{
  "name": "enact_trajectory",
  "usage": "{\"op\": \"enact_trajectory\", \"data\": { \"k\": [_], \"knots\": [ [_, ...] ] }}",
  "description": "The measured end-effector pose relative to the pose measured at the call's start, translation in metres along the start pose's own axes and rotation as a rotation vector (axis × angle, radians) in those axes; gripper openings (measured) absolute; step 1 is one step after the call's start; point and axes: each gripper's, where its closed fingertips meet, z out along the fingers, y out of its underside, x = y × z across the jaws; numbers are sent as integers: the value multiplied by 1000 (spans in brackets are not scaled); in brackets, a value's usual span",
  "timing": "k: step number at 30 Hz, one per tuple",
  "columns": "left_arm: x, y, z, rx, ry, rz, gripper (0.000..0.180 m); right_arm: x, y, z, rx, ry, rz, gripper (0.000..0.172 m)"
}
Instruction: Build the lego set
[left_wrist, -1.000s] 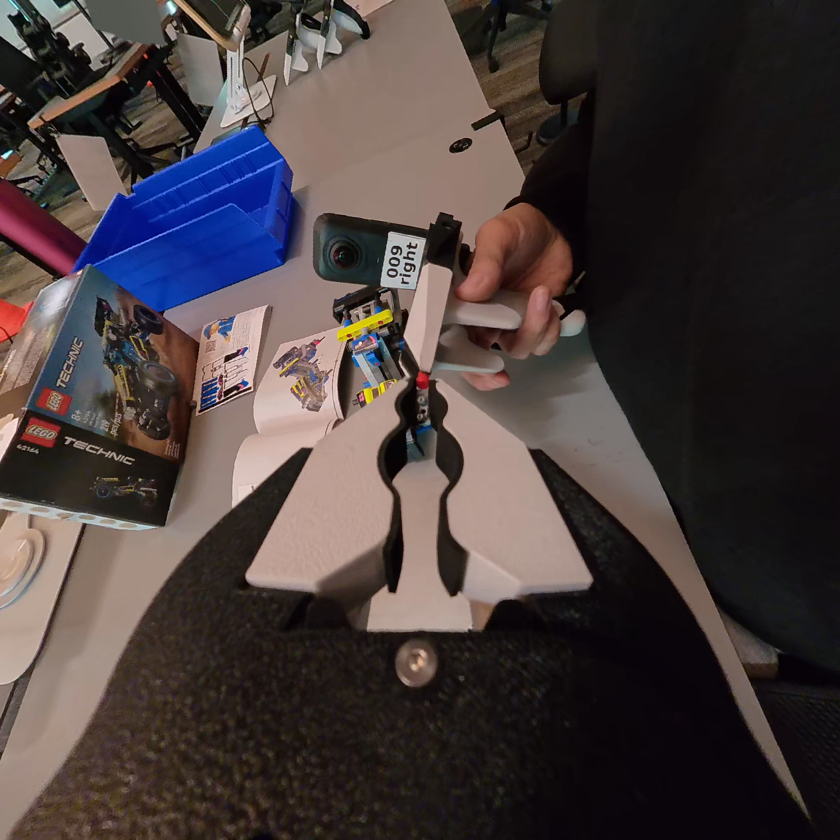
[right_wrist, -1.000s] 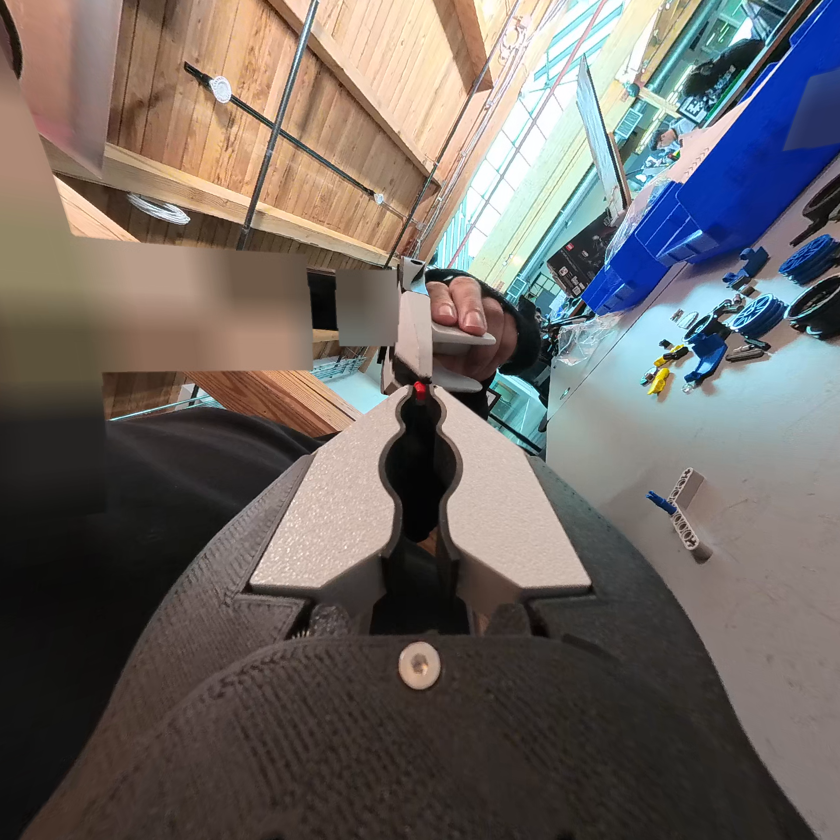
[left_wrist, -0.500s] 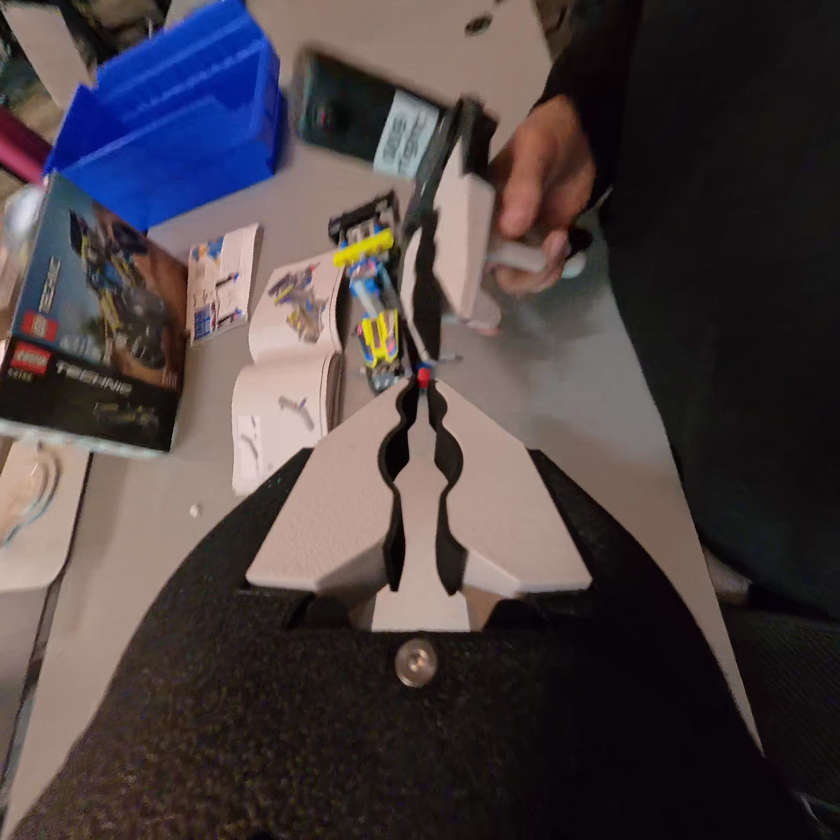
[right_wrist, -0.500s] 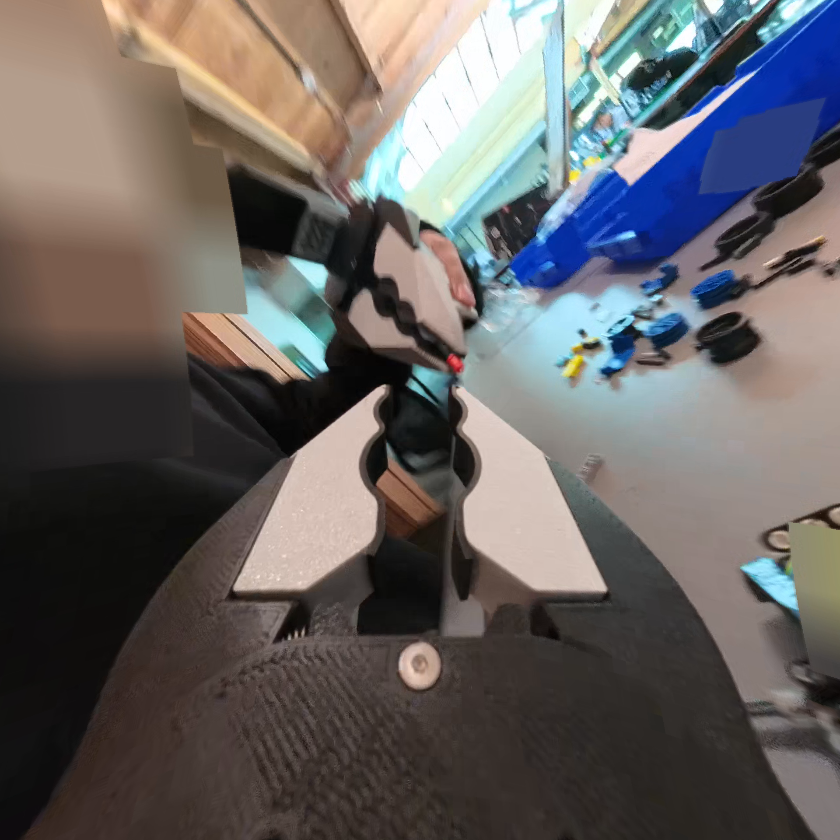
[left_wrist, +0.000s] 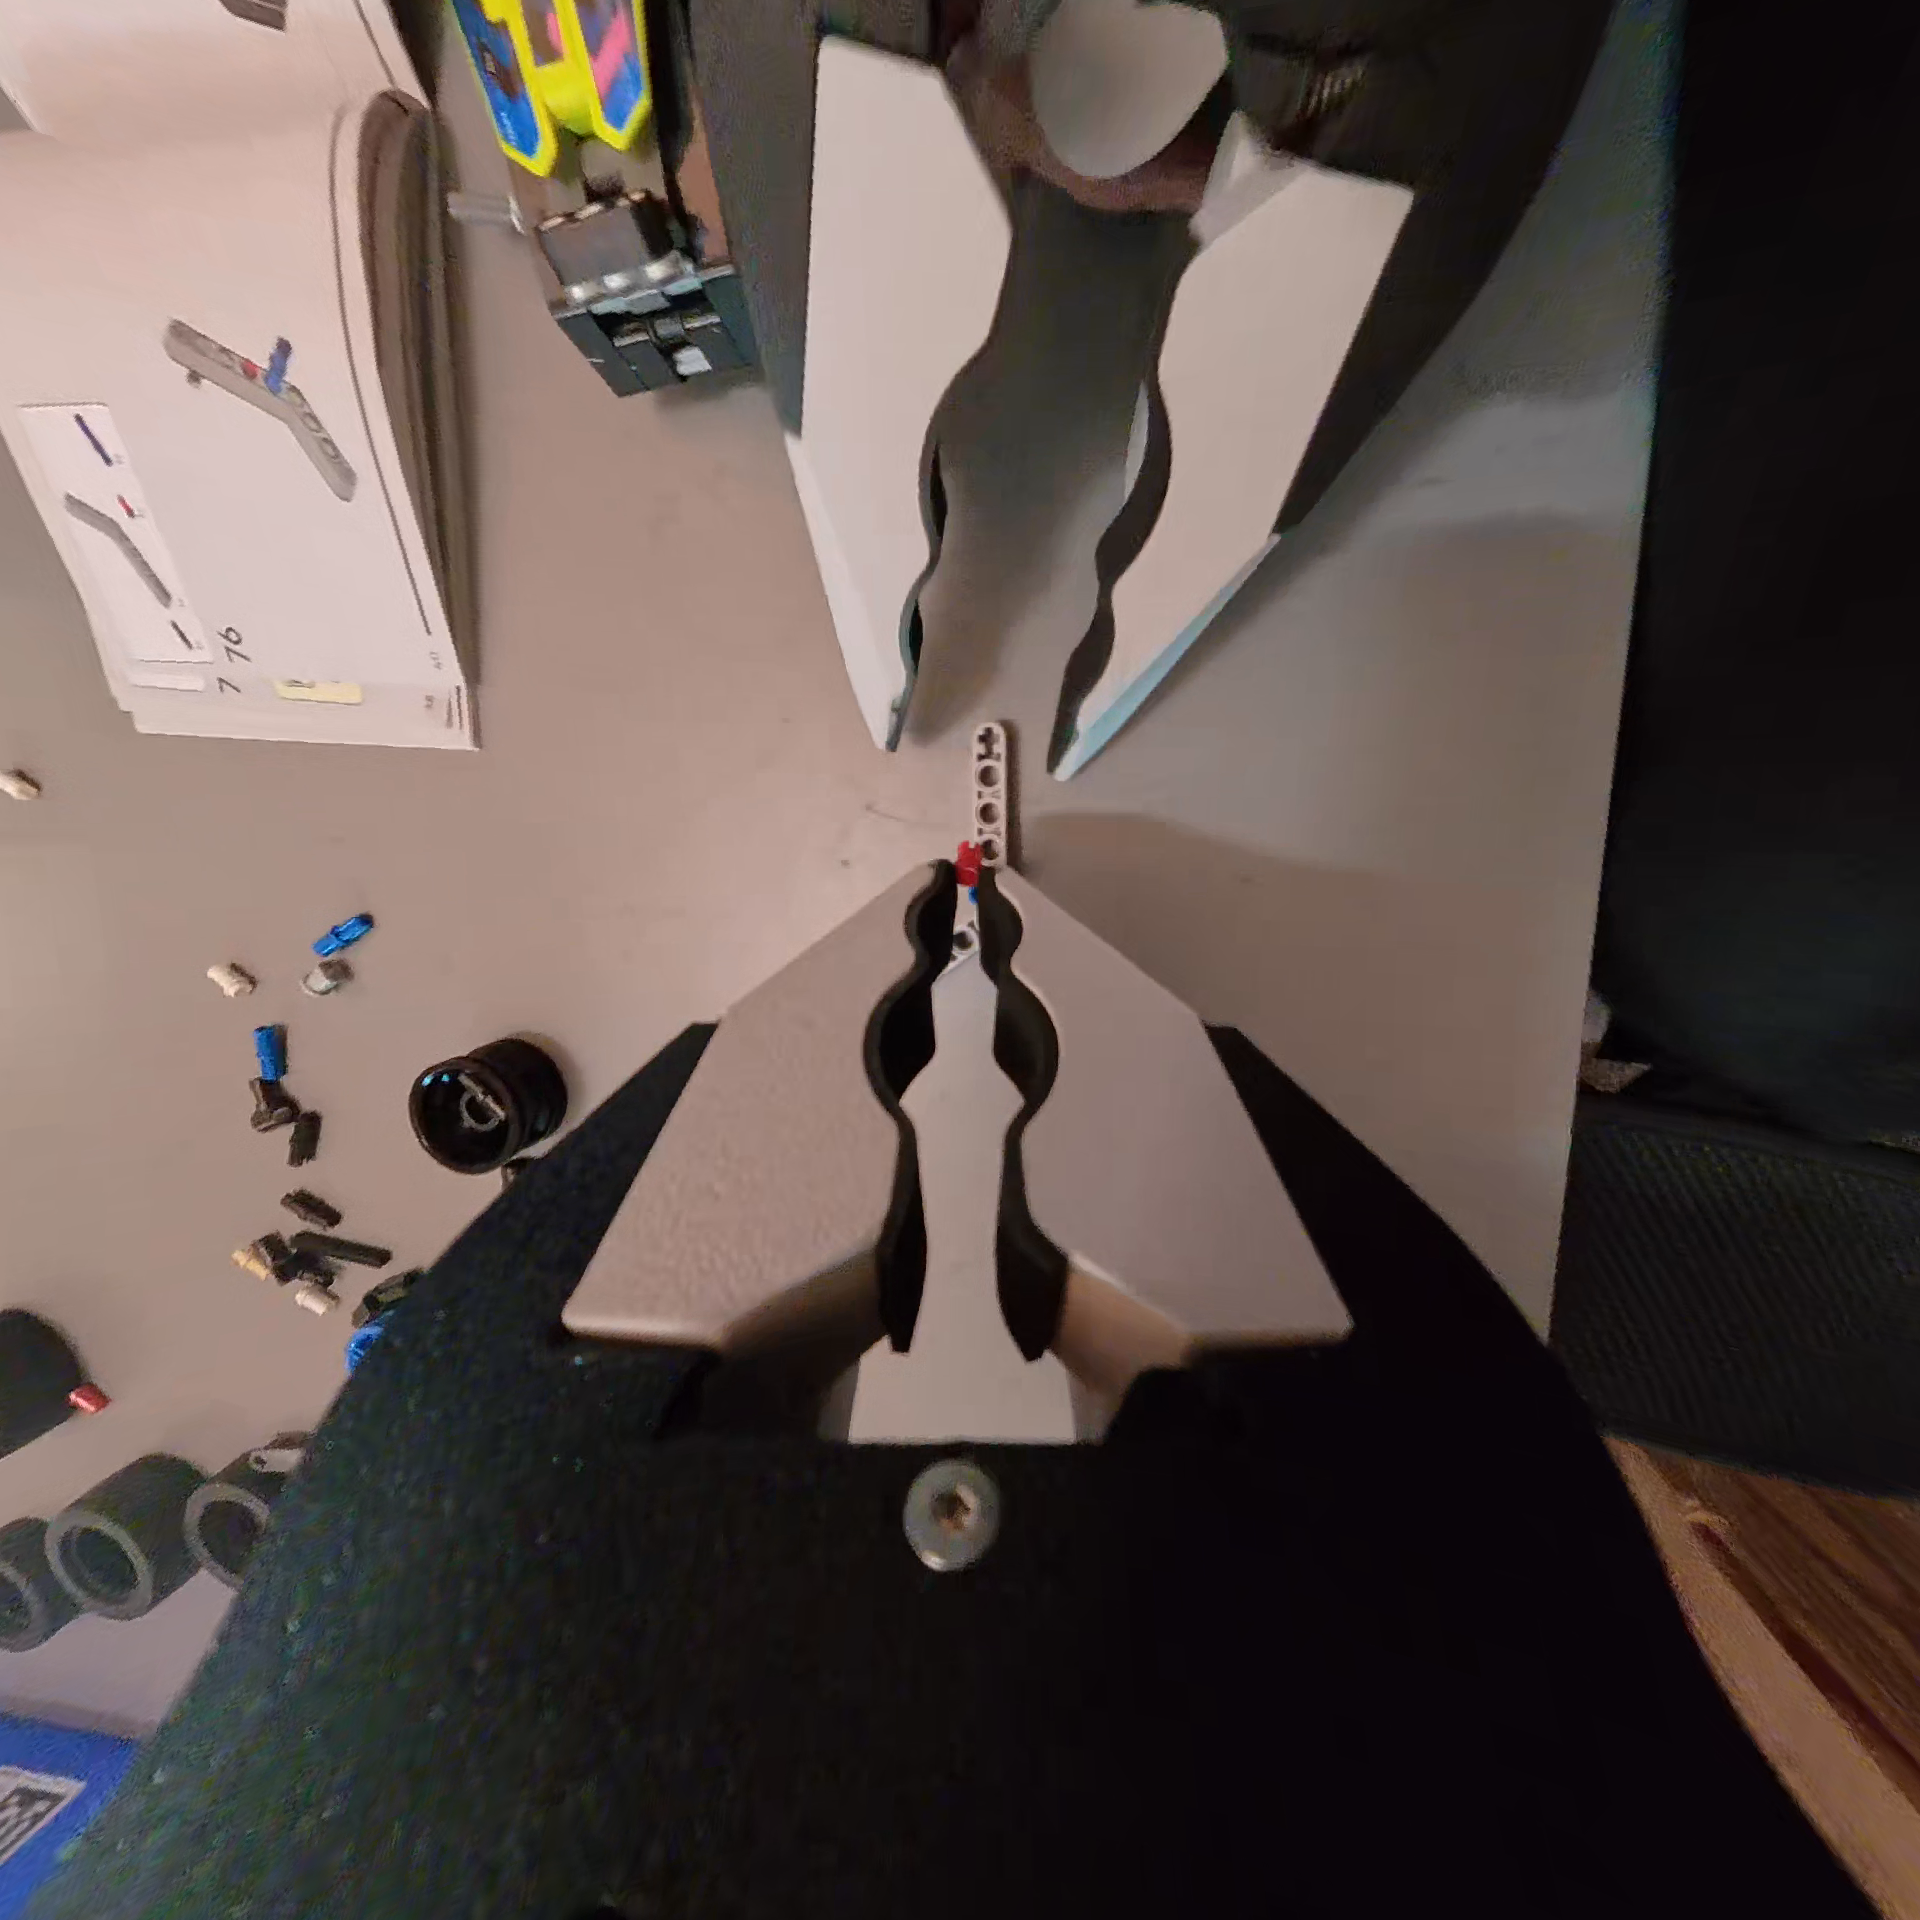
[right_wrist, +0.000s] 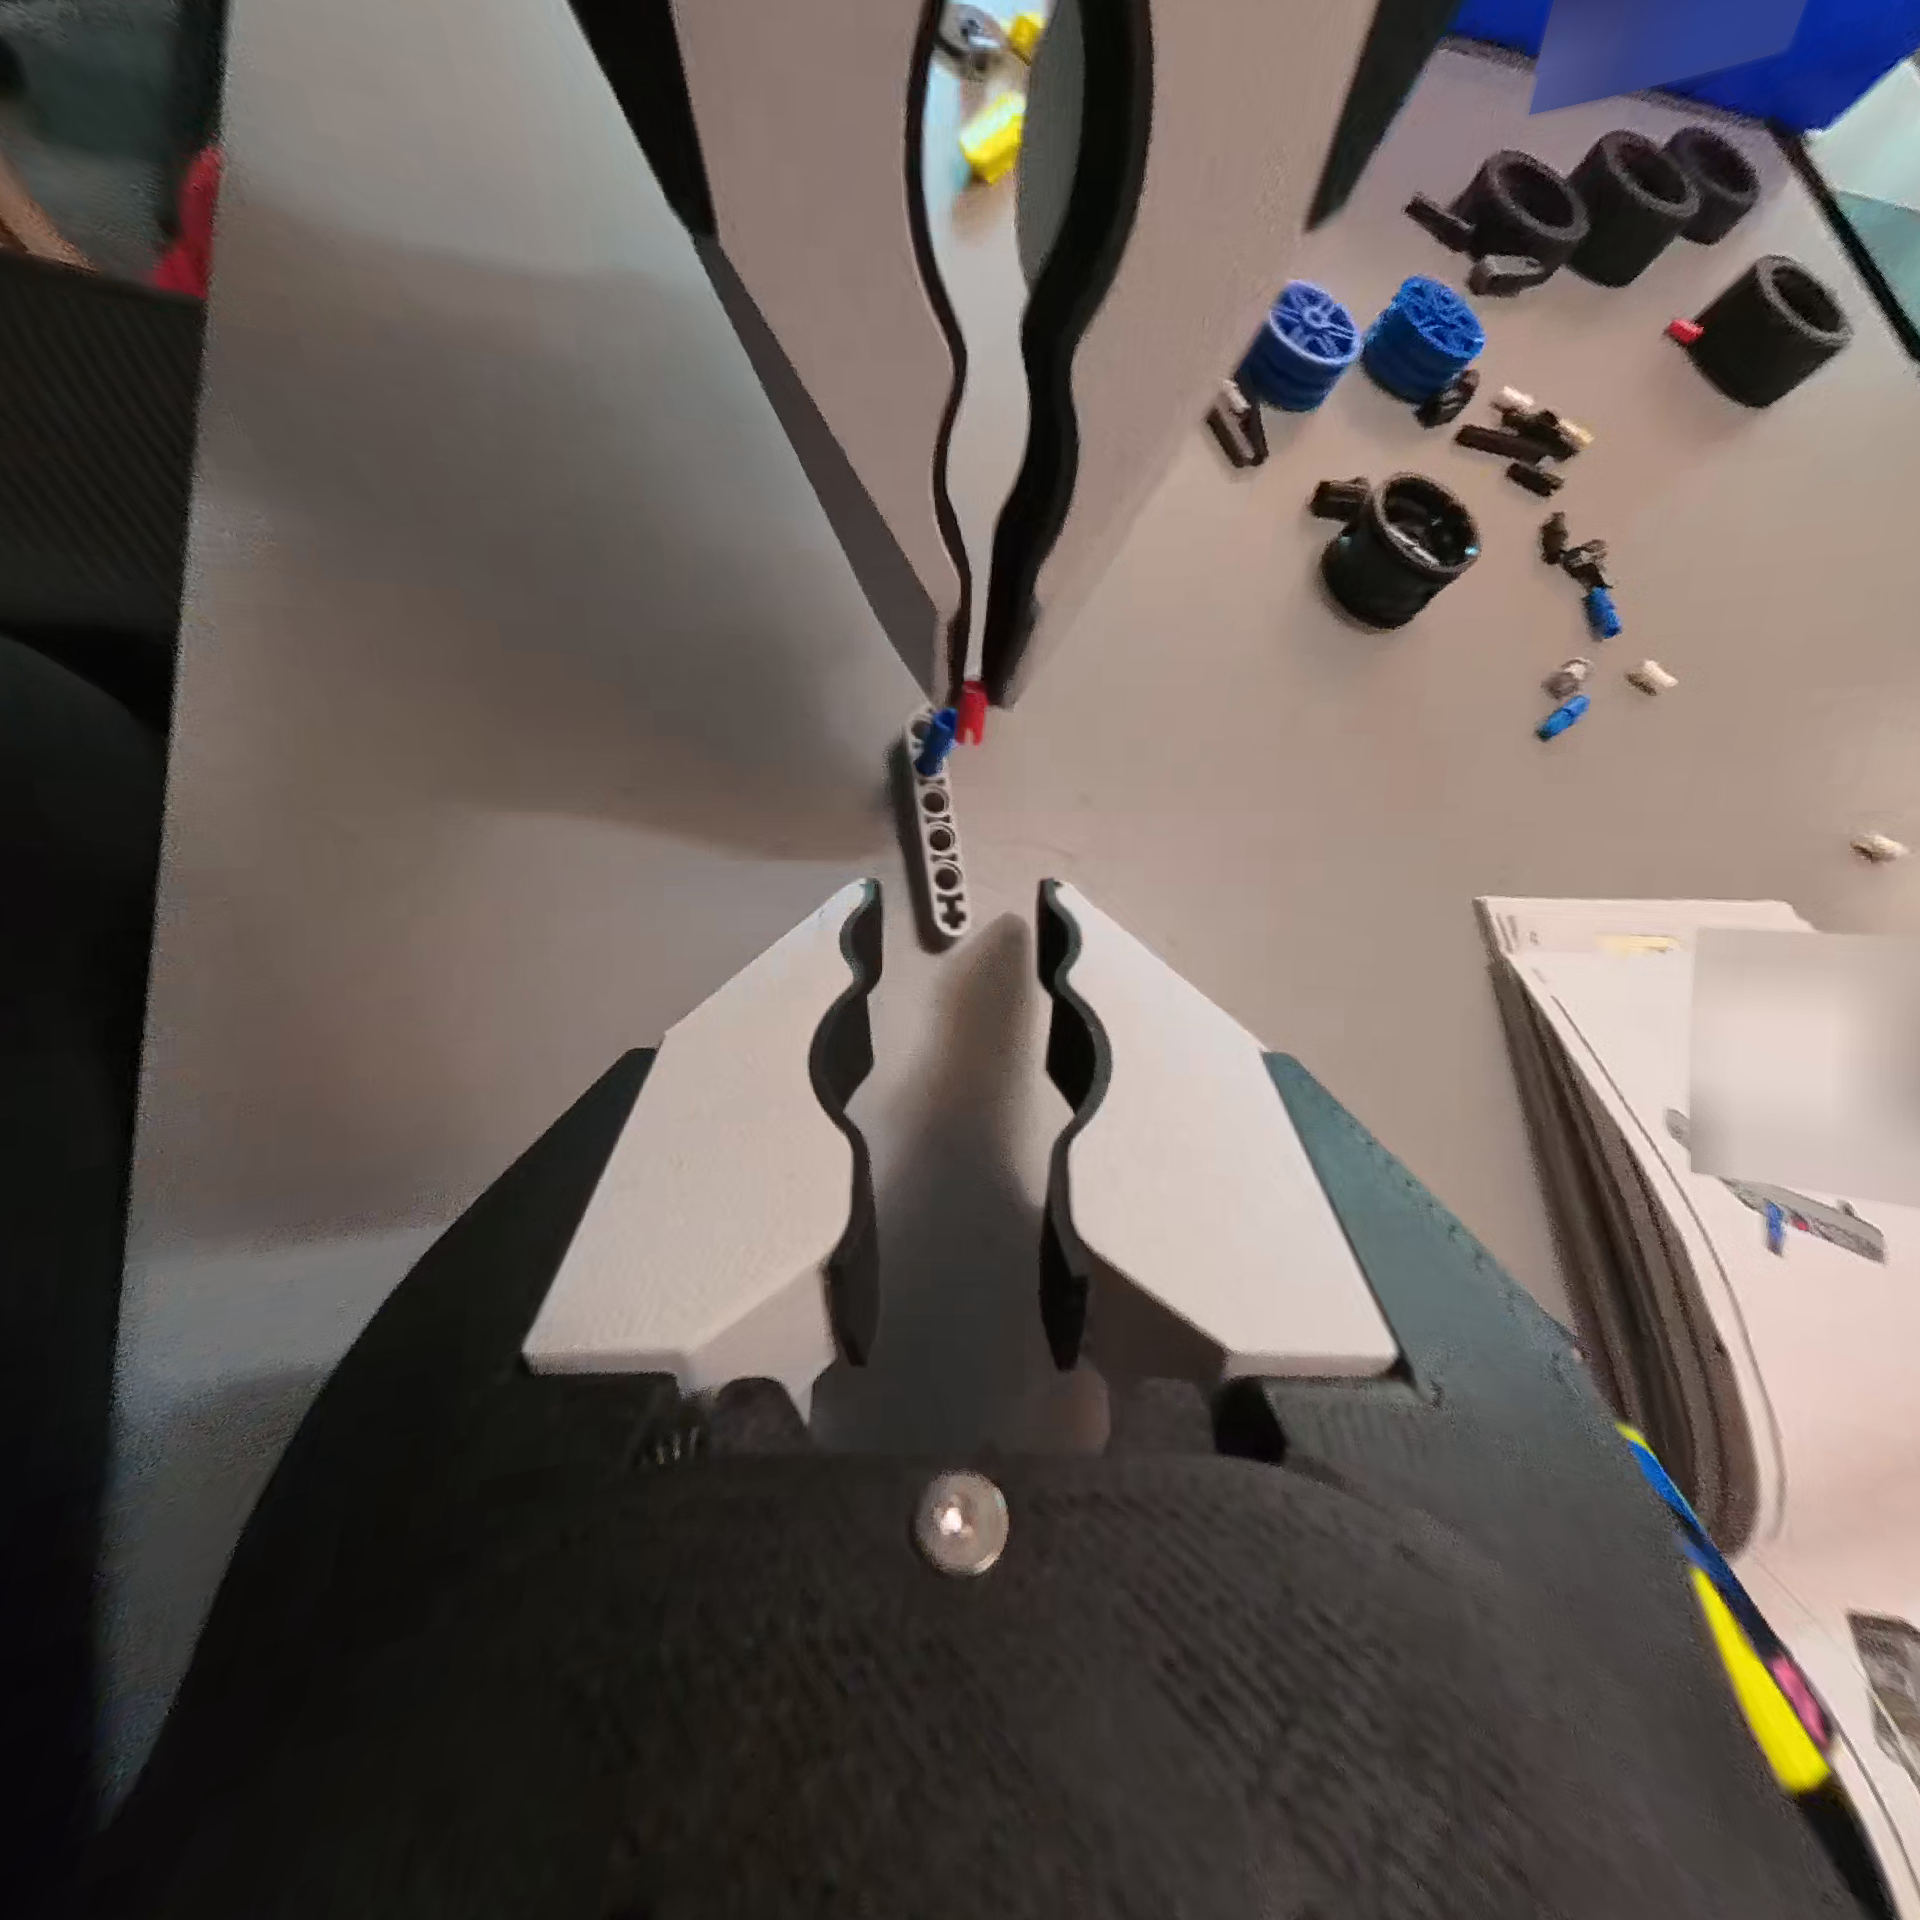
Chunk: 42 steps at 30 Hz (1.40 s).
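My left gripper (left_wrist: 968, 873) is shut on a small red pin (left_wrist: 968, 859), held just above the near end of a grey holed beam (left_wrist: 992, 795) that lies flat on the table. In the right wrist view the red pin (right_wrist: 972, 711) hangs next to a blue pin (right_wrist: 935, 740) that sticks out of the beam (right_wrist: 938, 842). My right gripper (right_wrist: 956, 899) is open. The beam's other end lies between its fingertips, and neither pad touches it. It faces the left gripper from across the beam (left_wrist: 977, 750).
An open instruction booklet (left_wrist: 260, 520) and a partly built yellow and blue model (left_wrist: 561, 94) lie to the left. A black wheel rim (left_wrist: 488, 1101), black tyres (right_wrist: 1621, 208), blue wheels (right_wrist: 1309, 343) and several small pins are scattered around. The table edge (left_wrist: 1600, 831) is close on the right. Less than 4 cm separates the two grippers' tips.
Both grippers met at the red pin in the air a second ago. The right one opened and the left kept the pin. Both then came down to the beam on the table.
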Motion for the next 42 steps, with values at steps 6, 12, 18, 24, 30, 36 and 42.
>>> {"op": "enact_trajectory", "data": {
  "k": [6,12,18,24,30,36,42],
  "knots": [
    [6,4,12,-61,64,-15,1,-7,-3,4,2,-80,-15,17],
    [12,8,20,-121,100,-14,1,-13,-3,4,2,-109,-39,5],
    [16,9,19,-149,97,8,0,-16,-3,3,15,-123,-80,6],
    [16,9,21,-179,60,39,0,-18,0,-2,35,-179,-129,6],
    [17,9,20,-201,9,143,1,-21,-2,-4,63,-167,-210,6],
    [15,9,21,-214,0,280,0,-20,-1,-3,67,-208,-216,7],
    [14,8,22,-274,-31,466,1,-20,0,-2,48,-263,-166,8]
  ]
}}
